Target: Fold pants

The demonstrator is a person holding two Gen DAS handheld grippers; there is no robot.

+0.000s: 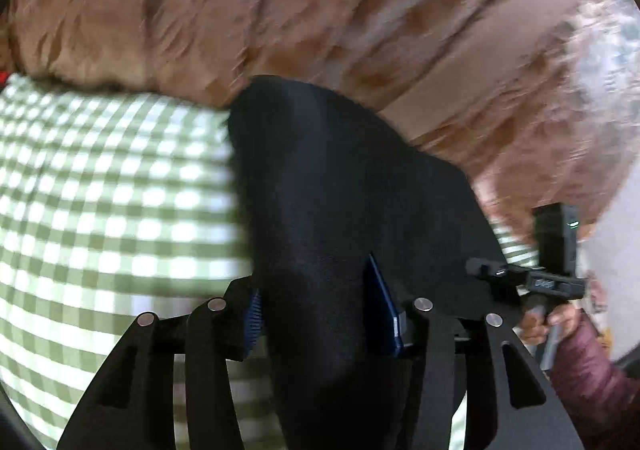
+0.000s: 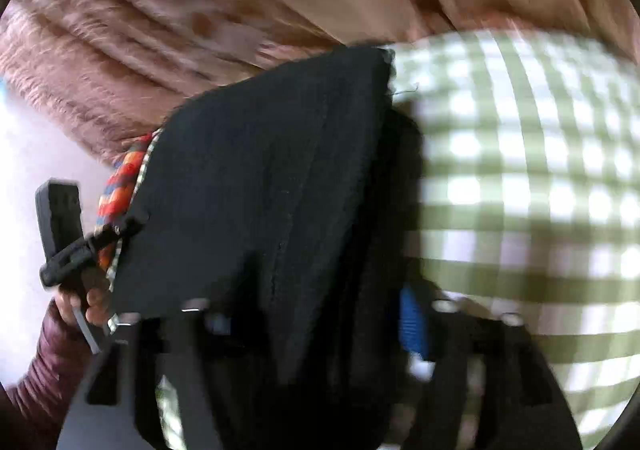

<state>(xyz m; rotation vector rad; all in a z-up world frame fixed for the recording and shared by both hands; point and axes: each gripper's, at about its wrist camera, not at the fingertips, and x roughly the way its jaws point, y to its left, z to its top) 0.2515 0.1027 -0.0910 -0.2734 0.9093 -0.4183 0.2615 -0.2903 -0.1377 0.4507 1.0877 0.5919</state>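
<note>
Green-check sheet (image 1: 100,209) w/ black pants (image 1: 320,209) btw both pinching grippers (image 1: 320,314).

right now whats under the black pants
Under the black pants the green checked cloth shows on one side, with a brown patterned blanket beyond. Both grippers, left and right, clamp the pants. Whatever lies directly beneath is covered.

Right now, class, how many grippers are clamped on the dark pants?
2. The left gripper pinches the dark pants between its blue pads; the right gripper grips them too, over the checked cloth.
</note>
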